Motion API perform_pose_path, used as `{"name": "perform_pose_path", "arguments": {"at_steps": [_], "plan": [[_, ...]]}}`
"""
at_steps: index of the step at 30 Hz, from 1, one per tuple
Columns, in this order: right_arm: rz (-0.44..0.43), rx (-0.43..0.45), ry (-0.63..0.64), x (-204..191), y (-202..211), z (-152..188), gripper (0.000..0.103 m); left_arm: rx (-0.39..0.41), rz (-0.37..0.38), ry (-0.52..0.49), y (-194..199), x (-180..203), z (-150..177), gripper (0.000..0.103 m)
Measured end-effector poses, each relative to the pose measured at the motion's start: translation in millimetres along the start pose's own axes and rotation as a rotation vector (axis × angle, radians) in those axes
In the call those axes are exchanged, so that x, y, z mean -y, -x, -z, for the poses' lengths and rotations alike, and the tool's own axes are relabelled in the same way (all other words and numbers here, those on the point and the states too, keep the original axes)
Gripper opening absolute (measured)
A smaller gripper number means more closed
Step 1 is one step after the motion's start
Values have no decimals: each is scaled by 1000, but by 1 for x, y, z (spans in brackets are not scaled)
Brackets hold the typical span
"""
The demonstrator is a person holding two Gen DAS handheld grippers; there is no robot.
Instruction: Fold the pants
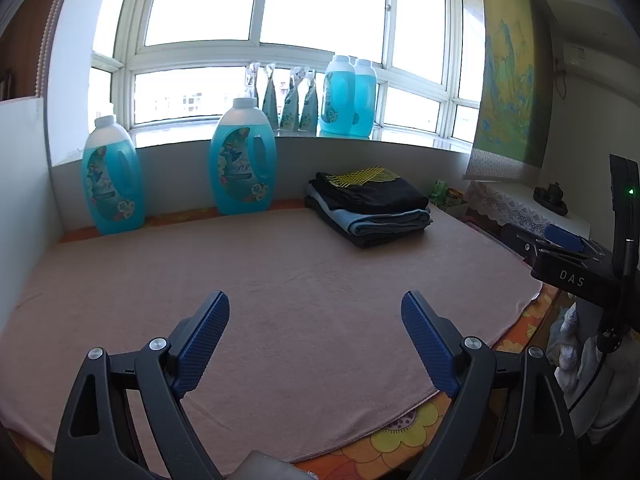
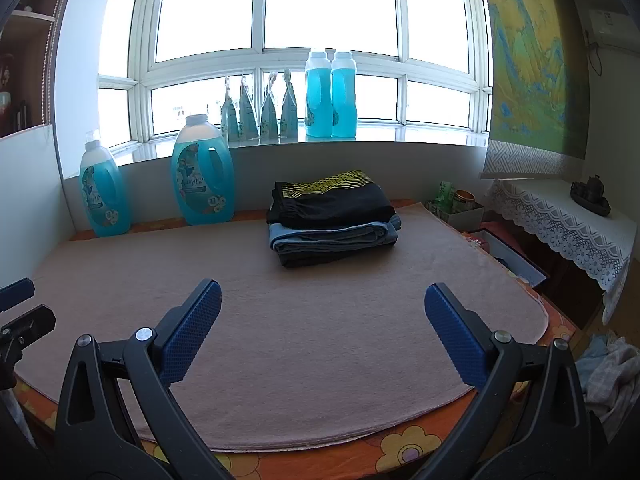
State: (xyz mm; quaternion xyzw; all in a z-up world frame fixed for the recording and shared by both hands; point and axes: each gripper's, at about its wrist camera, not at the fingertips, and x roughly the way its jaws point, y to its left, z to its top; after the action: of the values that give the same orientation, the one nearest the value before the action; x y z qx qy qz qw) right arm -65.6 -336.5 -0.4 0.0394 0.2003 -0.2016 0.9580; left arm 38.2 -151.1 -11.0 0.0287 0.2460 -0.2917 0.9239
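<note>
I hold both claws wide and empty over the near edge of the pink mat [image 2: 320, 360]: left gripper [image 1: 316, 316], right gripper [image 2: 324, 308]. The folded pants stack [image 2: 332, 220] sits near the mat's far edge, well apart from both. I judge the cloth soft, light and floppy, best pinched at a hem or waistband.

Both grippers' fingers [image 1: 204, 340] wide apart
</note>
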Motion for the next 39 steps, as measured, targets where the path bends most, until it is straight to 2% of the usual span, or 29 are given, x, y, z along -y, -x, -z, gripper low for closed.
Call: {"name": "perform_pose_path", "arguments": {"at_steps": [16, 28, 36, 39], "plan": [[4, -1, 1, -8, 2, 1, 103, 1, 1, 1, 1, -1, 2, 88], [2, -2, 3, -11, 1, 1, 103, -2, -30, 5, -1, -5, 4, 88], [-2, -8, 5, -16, -4, 4, 103, -5, -6, -4, -4, -3, 7, 88], [-3, -14, 2, -16, -6, 7, 103, -10, -24, -2, -6, -5, 7, 88]]}}
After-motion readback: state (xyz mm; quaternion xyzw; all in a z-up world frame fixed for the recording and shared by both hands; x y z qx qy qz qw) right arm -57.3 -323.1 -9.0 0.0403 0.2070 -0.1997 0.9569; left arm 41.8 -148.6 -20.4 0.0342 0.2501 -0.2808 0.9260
